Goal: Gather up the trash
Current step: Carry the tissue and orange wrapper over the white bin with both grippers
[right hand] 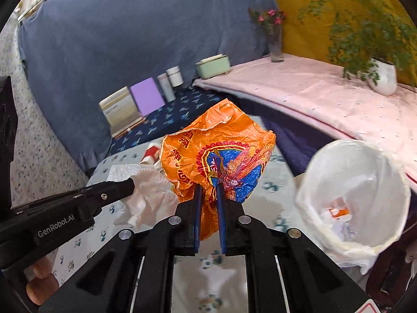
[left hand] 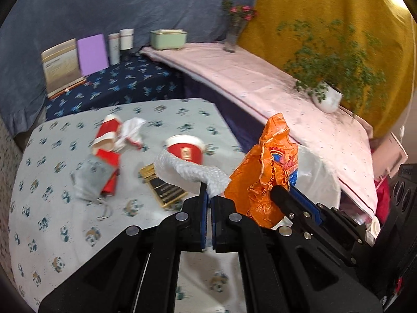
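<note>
My left gripper (left hand: 208, 195) is shut on a piece of white bubble wrap (left hand: 187, 169) and holds it above the panda-print table (left hand: 52, 221). My right gripper (right hand: 208, 187) is shut on a crumpled orange plastic bag (right hand: 216, 151), lifted above the table; the bag also shows in the left wrist view (left hand: 263, 172). A bin lined with a white bag (right hand: 365, 169) stands to the right of the table with some trash inside. On the table lie a red paper cup (left hand: 186, 150), a flattened red and white carton (left hand: 106, 138), a grey pouch (left hand: 91, 177) and a black and gold packet (left hand: 164, 187).
A pink-covered bench (left hand: 260, 78) runs along the right with a potted plant (left hand: 328, 96), a flower vase (left hand: 233, 36) and a green box (left hand: 168, 39). A dark blue table (left hand: 117, 86) behind holds books and white jars.
</note>
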`<state>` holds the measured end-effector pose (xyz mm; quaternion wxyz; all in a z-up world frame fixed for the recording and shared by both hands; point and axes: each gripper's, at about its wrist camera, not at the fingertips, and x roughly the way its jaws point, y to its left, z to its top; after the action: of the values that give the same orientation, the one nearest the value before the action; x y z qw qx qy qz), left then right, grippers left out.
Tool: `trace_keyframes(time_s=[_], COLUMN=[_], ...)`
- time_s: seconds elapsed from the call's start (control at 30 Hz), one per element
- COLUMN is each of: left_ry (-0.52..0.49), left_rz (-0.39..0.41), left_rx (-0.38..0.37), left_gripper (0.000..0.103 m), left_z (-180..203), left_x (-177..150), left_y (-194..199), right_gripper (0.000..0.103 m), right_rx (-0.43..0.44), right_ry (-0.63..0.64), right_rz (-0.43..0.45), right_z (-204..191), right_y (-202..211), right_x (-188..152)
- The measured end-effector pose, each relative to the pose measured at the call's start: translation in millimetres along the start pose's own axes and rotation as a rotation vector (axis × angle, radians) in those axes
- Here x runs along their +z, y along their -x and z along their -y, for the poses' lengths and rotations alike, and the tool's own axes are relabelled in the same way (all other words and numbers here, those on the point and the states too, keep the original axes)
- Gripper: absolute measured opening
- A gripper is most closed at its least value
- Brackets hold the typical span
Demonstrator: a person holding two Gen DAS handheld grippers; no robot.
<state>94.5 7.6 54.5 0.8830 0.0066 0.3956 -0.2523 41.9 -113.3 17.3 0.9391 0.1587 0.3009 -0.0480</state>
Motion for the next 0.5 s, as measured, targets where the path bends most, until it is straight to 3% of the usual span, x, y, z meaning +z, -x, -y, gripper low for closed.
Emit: trace_keyframes(time_s=[0.5], left_ry=[-0.183], left_rz=[-0.039], left_rx=[-0.168], left_gripper=[0.002], left_z=[133], left_x=[11], left_y=[-34], right_gripper=[0.011], right_rx=[-0.212], right_ry=[-0.217], right_rz=[0.099], right_z=[146], right_y=[67], right_x=[-10])
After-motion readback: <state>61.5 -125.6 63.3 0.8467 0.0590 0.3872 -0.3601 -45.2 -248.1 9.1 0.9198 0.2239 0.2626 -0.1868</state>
